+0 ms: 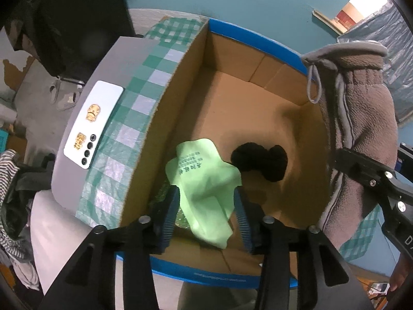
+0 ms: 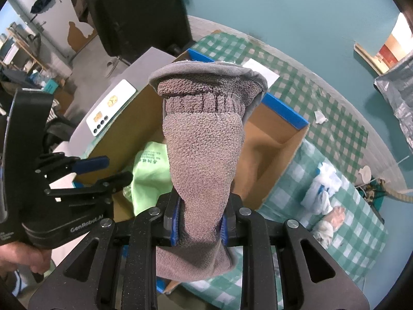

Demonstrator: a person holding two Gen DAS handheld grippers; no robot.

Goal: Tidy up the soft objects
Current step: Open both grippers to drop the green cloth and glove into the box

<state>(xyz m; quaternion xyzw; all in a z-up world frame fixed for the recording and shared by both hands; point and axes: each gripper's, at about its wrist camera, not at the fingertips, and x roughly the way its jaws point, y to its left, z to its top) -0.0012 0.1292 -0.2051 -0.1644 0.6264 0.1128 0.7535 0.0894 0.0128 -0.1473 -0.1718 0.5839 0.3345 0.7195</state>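
Left claw [image 1: 207,206] apart over the cardboard box [image 1: 180,82], pads clear of the green cloth [image 1: 204,178] lying in the box beside a black sock [image 1: 260,162]. Fleece glove [image 1: 361,118] hanging at right.

Right claw [image 2: 200,222] clamped on the brown fleece glove [image 2: 204,144], dangling over the box [image 2: 278,139] on the checkered tabletop [image 2: 322,118].

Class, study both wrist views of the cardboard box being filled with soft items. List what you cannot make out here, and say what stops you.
- Right wrist view: the brown fleece glove held in the right gripper hides most of the box floor.
- Left wrist view: the print on the green cloth is too small to read.
- Left wrist view: the black item is too dark to identify.
- Left wrist view: the cloth covers something shiny beside the left gripper.
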